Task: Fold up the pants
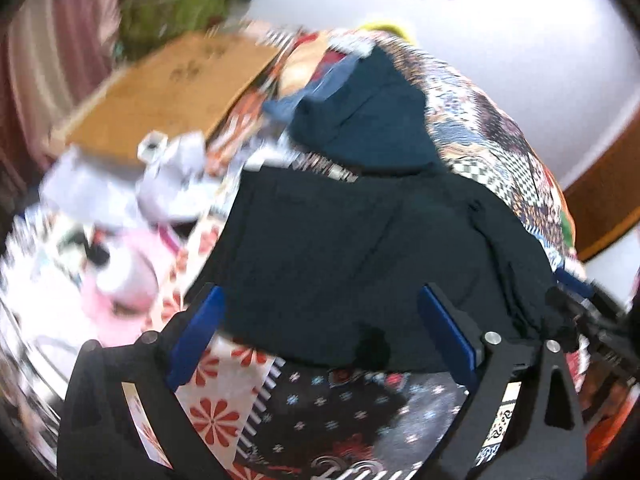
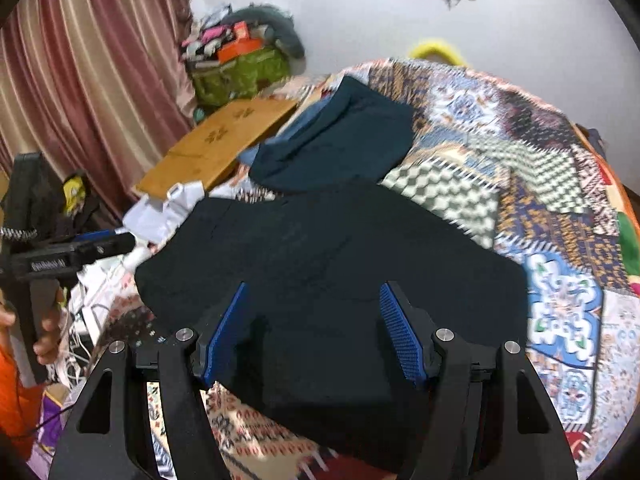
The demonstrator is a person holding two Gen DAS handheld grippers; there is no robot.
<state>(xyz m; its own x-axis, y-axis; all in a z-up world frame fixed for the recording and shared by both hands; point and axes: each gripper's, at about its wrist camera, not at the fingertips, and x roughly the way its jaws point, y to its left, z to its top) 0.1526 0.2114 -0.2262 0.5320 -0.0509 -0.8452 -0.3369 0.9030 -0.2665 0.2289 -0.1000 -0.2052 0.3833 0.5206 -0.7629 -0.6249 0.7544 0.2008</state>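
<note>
Black pants (image 2: 328,264) on patchwork bedspread (image 2: 560,200), both hand-held grippers gaping

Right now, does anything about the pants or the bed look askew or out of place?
The black pants lie folded and fairly flat on the patchwork bedspread. Beyond them, a teal garment sits rumpled over a blue one. Nothing looks spilled or damaged.

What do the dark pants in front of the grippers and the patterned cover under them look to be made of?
Dark, near-black pants: apparently a soft matte woven or knit fabric; no sheen, lying limp with shallow creases. The exact fibre is unclear. Multicoloured patchwork-patterned bed cover: looks like printed cloth, flat and dull, draping over the mattress edge; blur hides its weave.
</note>
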